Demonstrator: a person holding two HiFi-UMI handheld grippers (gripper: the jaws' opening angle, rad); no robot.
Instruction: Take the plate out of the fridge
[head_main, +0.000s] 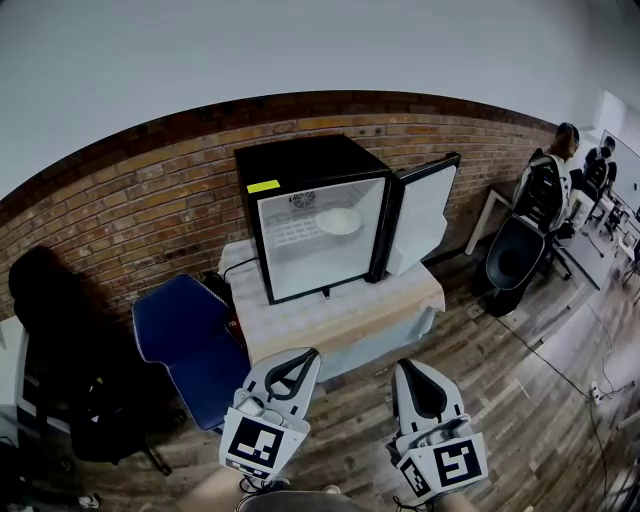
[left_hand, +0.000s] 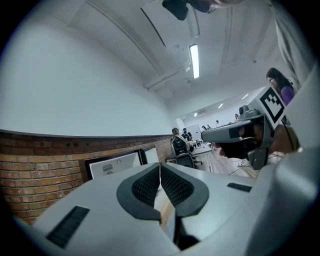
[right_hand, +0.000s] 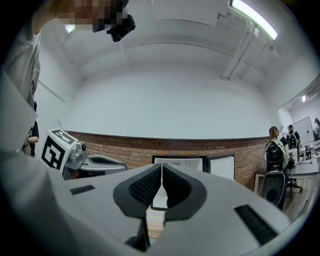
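So the backdrop is a long brick wall, and in front of it sits a low table under a pale cloth. On top of that stands a black mini fridge, the only real container here, with its white inside facing the person. A blue chair is parked just left of the table. The fridge door is swung wide open to the right. Inside, a white wire shelf runs across the upper part, and the space below it looks bare. The left gripper and right gripper are both held low and well short of the table, pointing toward the fridge. Each one's own view shows the jaws clenched together with nothing between them. The plate is white and round, so no real long side to speak of. It lies flat on the right half of that shelf, rim level, in the fridge's upper section.
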